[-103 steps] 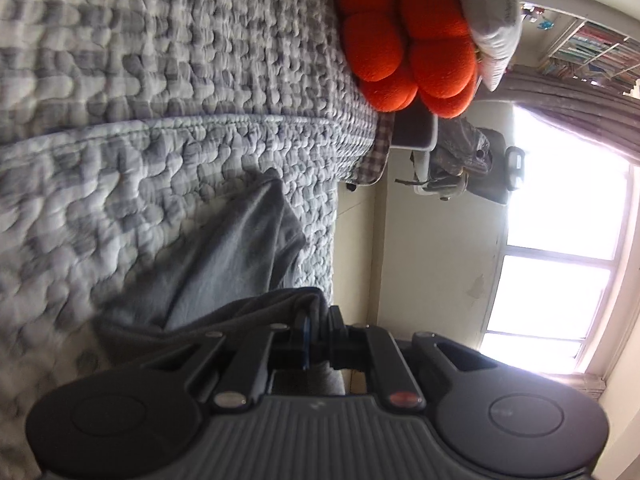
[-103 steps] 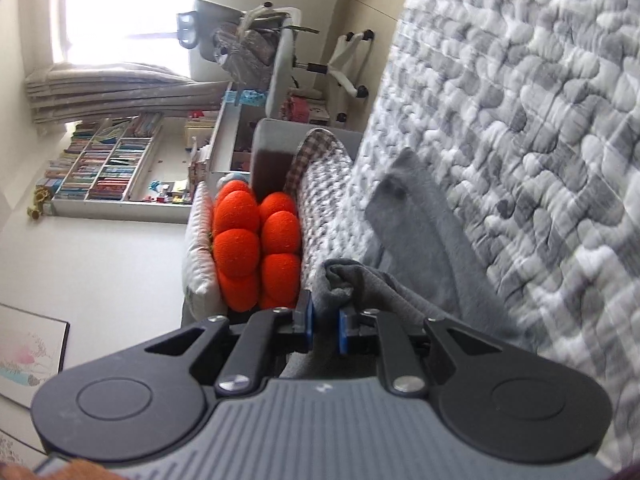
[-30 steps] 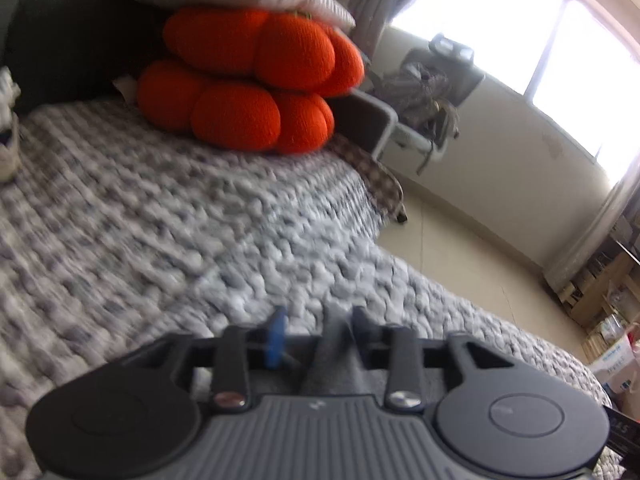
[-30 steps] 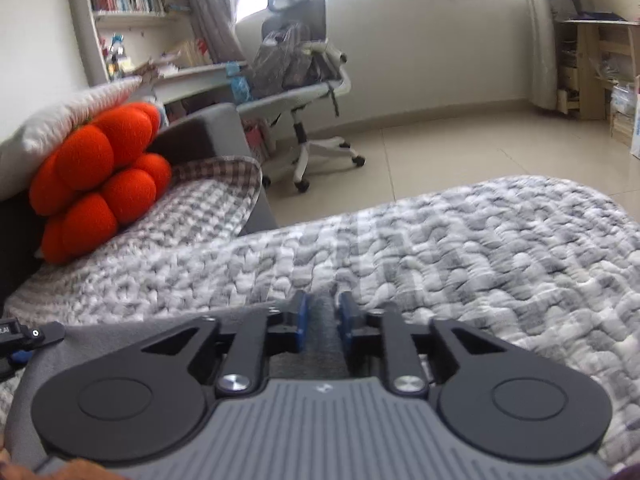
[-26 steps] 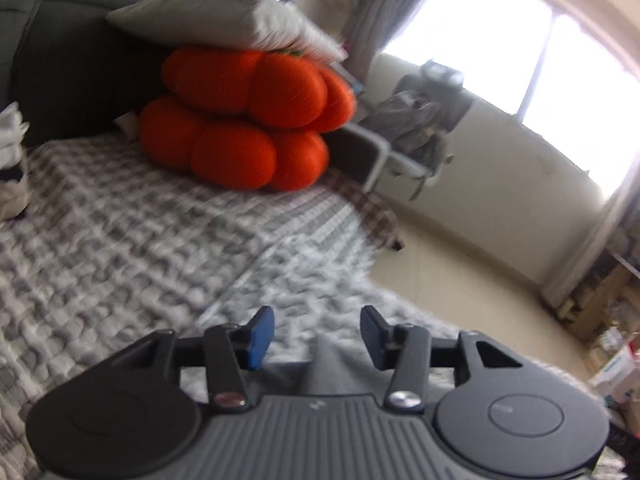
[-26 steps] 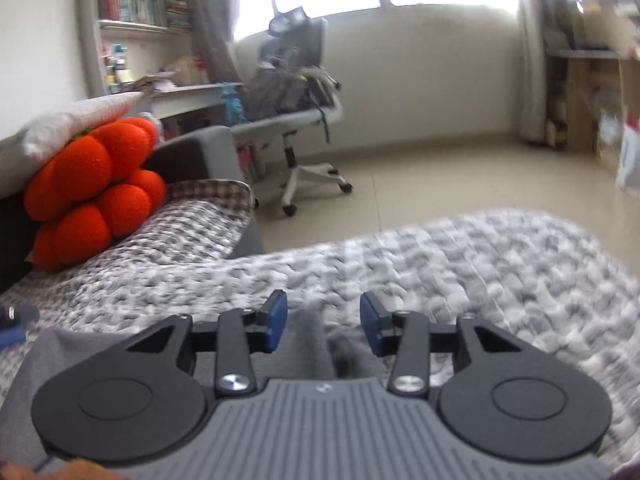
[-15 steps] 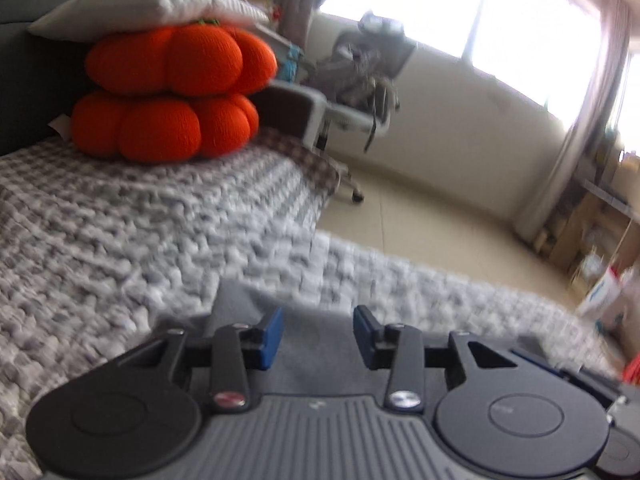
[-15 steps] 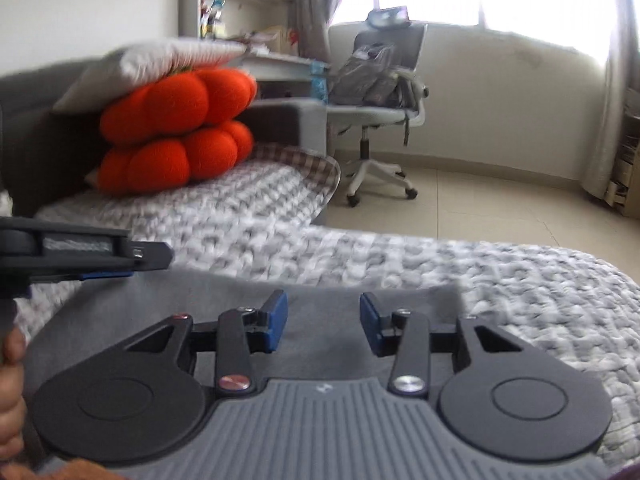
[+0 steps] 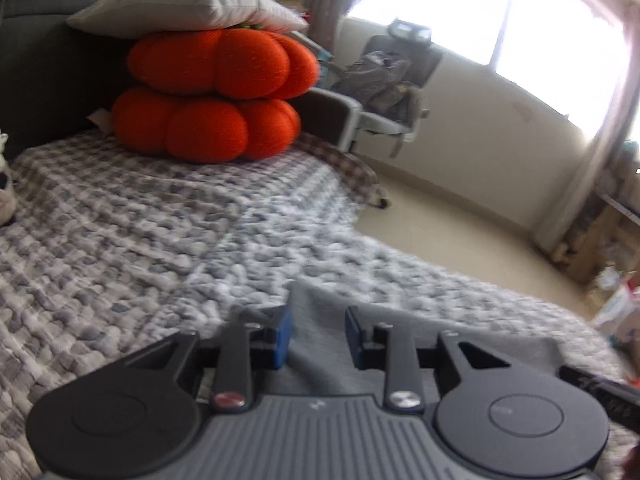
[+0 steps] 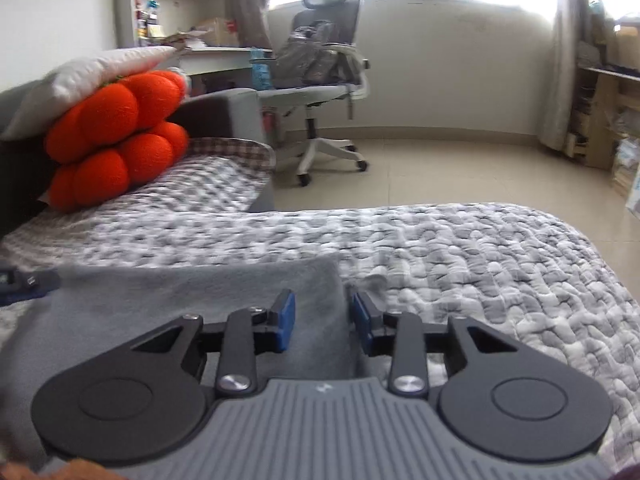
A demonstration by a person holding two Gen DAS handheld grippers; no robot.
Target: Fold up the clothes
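While the grey garment [image 10: 192,292] lies flat on the quilted bed cover [image 10: 480,248], I bring my left gripper [image 9: 316,336] and right gripper [image 10: 320,320] over its far corners, fingers closing but not yet pinching cloth, to start a fold.

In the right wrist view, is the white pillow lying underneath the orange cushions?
No. The white pillow rests on top of the orange cushions, which are stacked on the quilted cover.
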